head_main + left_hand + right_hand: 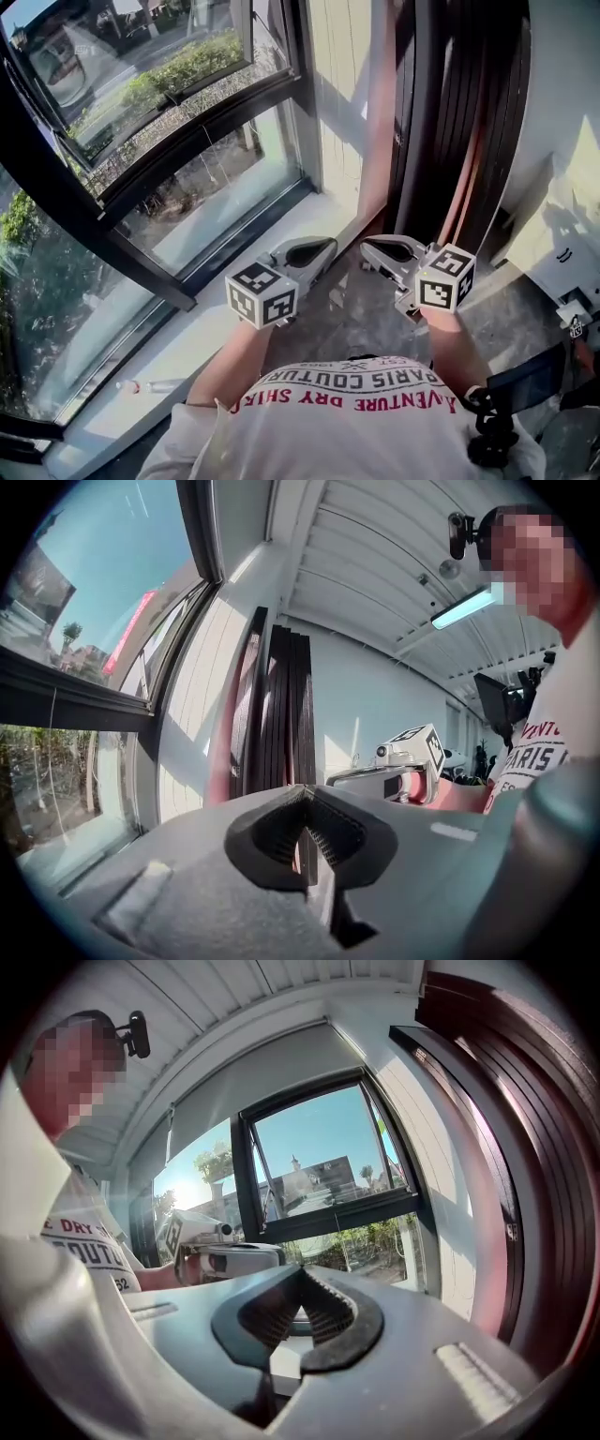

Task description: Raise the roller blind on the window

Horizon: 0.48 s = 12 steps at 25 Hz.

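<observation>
Left claw (305, 791) first: its two ribbed pads are pressed together tip to tip, with nothing caught between them. Right claw (302, 1271), same story: jaws closed, pads meeting, empty.

Looking down from my head, both claws are out in front of my chest, side by side. The tips are near each other but apart. Each one carries its marker cube (262, 292) at the back end, by my wrist. Under them is the grey stone floor (361, 323), and just past the left claw's tip runs the white sill (234, 281).

Straight ahead of the left claw stands a stack of dark folded panels (286, 705), upright in the corner, with a reddish strip along its near edge. Off to that claw's left is the window (84, 602), with its dark frame and blue sky behind the glass. To its right I can see the other claw's cube.

Now the right claw. Straight beyond its tips is the window again, with greenery low in the glass and rooftops and sky higher up. A thin cord-like line (335, 1227) hangs in front of the pane. The roller blind (253, 1082) is up above and beyond this claw, well apart from it. It is a flat grey sheet over the upper part of the window, with the glass bare below its lower edge. The dark panels rise on this claw's right side, and my white shirt with red lettering (84, 1241) is off to its left.
</observation>
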### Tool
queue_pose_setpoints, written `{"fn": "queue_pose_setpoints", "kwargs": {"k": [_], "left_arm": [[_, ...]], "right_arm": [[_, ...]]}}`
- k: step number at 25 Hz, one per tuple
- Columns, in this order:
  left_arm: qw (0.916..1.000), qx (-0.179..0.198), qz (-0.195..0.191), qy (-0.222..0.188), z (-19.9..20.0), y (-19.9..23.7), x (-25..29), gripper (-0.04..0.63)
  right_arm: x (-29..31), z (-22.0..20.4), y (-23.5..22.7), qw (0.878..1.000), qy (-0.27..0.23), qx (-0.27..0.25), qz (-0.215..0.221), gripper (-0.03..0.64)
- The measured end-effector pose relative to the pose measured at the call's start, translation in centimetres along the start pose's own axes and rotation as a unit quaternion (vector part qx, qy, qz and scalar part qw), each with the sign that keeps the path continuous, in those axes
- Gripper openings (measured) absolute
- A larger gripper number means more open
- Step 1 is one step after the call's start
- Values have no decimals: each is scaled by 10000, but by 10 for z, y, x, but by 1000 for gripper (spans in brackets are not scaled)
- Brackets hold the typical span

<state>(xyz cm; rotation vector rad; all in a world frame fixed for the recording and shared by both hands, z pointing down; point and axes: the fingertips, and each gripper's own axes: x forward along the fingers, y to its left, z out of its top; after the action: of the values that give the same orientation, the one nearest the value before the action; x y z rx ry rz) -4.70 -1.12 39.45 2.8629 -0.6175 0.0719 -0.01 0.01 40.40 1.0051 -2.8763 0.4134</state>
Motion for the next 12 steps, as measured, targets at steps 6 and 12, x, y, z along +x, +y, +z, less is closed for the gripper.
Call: {"fn": "queue_pose_setpoints", "kwargs": {"k": [6,12], "left_arm": [[10000,87,-42,-23,4,-11,-6,2],[10000,26,-17,-35,4,-13,-5,2]], "right_arm": [[-3,0,13,10000,-1,-30,-7,3],[-4,-3,13,10000,40,20,40,3]]}}
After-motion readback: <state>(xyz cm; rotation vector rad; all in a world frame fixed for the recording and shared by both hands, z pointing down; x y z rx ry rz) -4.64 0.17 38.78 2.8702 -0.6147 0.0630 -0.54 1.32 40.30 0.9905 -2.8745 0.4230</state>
